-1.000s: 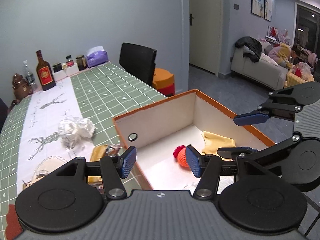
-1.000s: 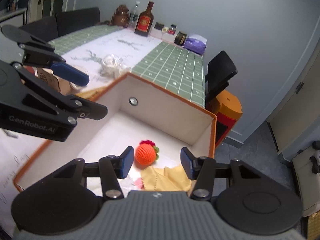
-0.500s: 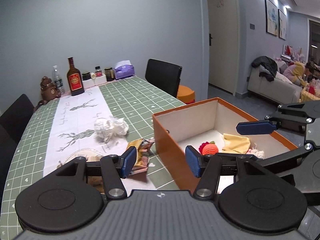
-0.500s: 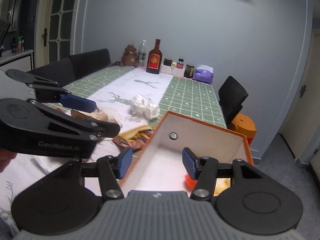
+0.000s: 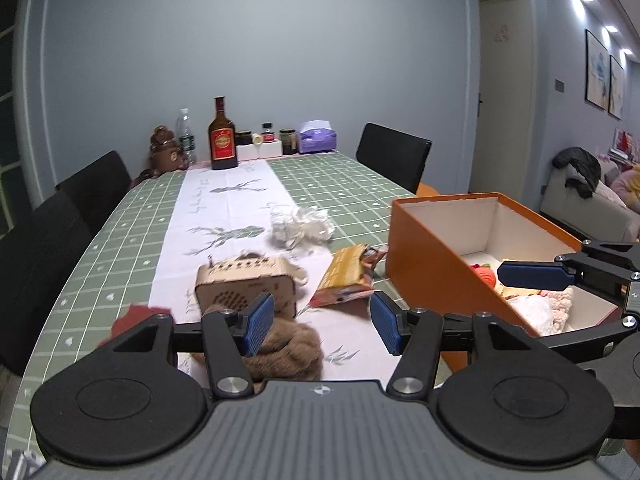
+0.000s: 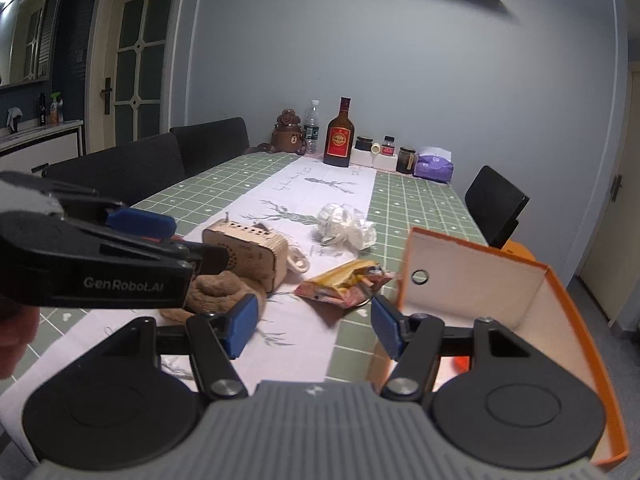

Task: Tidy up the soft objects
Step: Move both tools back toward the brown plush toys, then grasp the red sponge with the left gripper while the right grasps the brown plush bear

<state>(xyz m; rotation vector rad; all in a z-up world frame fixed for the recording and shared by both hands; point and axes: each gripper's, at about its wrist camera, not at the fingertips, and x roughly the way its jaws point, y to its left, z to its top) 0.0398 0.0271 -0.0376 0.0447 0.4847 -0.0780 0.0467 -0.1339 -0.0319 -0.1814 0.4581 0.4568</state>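
My left gripper [image 5: 324, 326] is open and empty, low over the white table runner. A brown plush toy [image 5: 288, 348] lies just under and behind its left fingertip. My right gripper [image 6: 314, 330] hangs over the near table edge beside the orange box [image 6: 480, 280]; its jaws are opening with nothing between them. The same brown plush toy [image 6: 216, 288] lies ahead of it to the left. The orange box [image 5: 432, 248] holds an orange knitted ball [image 5: 486, 274] and fluffy white and pink pieces [image 5: 536, 308]. Crumpled white plastic [image 5: 300, 228] and a snack packet [image 5: 344, 276] lie mid-table.
A wooden radio-like box [image 5: 244, 284] stands right behind the plush. A red scrap [image 5: 136, 316] lies at the left. Bottles, jars and a purple tissue pack [image 6: 434, 166] line the far table end. Black chairs [image 6: 120, 172] stand along both sides.
Both views have swung left, away from the inside of the orange box and onto the table. The plush and wooden box have come into view. The right gripper's jaws stand wider.
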